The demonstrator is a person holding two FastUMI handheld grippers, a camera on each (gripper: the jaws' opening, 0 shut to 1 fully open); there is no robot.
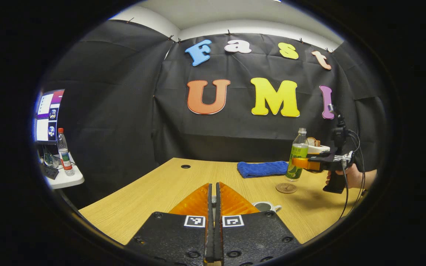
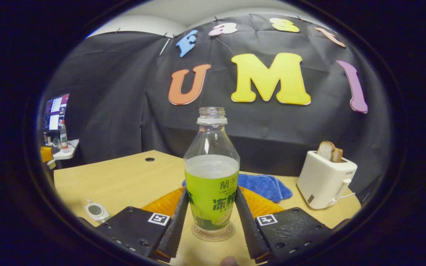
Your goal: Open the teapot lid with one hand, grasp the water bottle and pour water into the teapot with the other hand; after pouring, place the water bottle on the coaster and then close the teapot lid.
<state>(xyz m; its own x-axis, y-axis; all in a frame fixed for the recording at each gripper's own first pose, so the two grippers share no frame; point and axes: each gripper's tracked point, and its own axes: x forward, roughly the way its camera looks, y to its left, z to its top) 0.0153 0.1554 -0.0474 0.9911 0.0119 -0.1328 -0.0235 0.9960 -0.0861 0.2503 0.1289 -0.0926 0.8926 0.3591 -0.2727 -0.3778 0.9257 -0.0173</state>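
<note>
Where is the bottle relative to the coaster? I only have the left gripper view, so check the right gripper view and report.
Observer: In the right gripper view, the base of the water bottle lines up inside the ring of the coaster. I cannot tell whether it touches.
Operator: Report the grip.
Observer: The right hand-held gripper has both fingers pressed against the sides of the label.
Operator: Give me the water level.
Observer: The water reaches about the top edge of the label, and the bottle's mouth is uncapped.
</note>
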